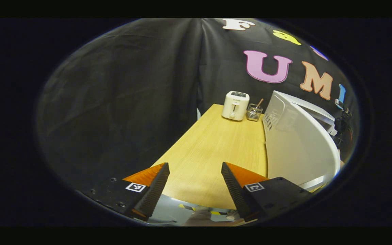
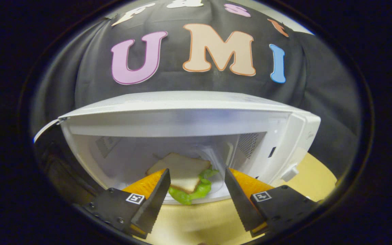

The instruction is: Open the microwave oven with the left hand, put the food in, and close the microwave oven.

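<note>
A: Where was the sandwich?
B: On the microwave floor, near the front edge; the right gripper stood spread, empty.
A: And the left gripper?
B: Spread too, beside the open door. Best push its outer face squarely shut.

left tool: black housing with small screws, ridged inner finger faces, square black-and-white marker on each finger base
right tool: same black build, serrated finger edges, matching square markers
</note>
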### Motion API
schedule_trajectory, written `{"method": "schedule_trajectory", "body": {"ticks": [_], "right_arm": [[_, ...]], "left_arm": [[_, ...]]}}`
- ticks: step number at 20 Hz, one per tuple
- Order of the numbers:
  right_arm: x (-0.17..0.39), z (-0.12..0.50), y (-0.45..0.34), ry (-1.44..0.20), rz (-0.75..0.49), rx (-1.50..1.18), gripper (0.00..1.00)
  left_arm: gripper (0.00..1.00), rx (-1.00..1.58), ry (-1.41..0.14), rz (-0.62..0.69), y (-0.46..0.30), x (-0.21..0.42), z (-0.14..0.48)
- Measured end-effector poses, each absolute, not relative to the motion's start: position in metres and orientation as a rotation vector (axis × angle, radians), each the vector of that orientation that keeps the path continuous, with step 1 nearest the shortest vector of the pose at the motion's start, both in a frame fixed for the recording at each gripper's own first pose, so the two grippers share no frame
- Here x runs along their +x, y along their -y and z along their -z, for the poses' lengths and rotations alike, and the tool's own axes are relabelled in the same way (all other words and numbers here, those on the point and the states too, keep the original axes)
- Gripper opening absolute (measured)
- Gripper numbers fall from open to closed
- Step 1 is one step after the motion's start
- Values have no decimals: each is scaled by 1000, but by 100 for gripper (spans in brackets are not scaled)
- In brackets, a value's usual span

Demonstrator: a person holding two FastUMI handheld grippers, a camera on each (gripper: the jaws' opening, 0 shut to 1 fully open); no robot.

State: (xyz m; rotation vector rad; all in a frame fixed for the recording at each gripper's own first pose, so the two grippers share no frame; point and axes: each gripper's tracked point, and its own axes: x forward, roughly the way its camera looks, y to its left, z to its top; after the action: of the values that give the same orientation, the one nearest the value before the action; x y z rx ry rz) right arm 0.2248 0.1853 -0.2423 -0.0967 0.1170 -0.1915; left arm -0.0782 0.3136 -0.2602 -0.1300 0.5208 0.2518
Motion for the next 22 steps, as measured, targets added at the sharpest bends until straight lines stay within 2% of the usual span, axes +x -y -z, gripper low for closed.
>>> {"method": "schedule_trajectory", "body": {"ticks": [1, 2, 3, 4, 5, 6, 9, 10, 12, 15, 16, 22], "right_arm": [[215, 236, -184, -105, 190, -118, 99], [206, 229, -184, -91, 185, -138, 94], [196, 222, -183, -79, 179, -152, 99], [186, 216, -185, -69, 175, -156, 93], [175, 210, -185, -62, 172, -153, 93], [167, 204, -185, -54, 167, -150, 93], [140, 182, -187, -16, 164, -153, 93], [132, 175, -187, -3, 165, -150, 93], [113, 163, -187, 21, 167, -133, 93], [82, 151, -186, 50, 179, -91, 93], [72, 148, -183, 59, 187, -80, 99], [4, 133, -156, 107, 304, -53, 98]], "left_arm": [[87, -131, -525, -237, -310, -77, 261], [82, -126, -528, -224, -307, -77, 262], [77, -120, -527, -213, -305, -77, 261], [64, -115, -525, -200, -303, -76, 260], [60, -110, -522, -188, -301, -76, 260], [40, -106, -522, -178, -298, -78, 261], [28, -91, -514, -142, -292, -79, 258], [11, -85, -511, -129, -290, -79, 258], [2, -74, -494, -108, -288, -80, 255], [1, -57, -464, -64, -281, -79, 247], [1, -51, -459, -40, -275, -79, 248], [0, 1, -438, 131, -238, -73, 241]]}}
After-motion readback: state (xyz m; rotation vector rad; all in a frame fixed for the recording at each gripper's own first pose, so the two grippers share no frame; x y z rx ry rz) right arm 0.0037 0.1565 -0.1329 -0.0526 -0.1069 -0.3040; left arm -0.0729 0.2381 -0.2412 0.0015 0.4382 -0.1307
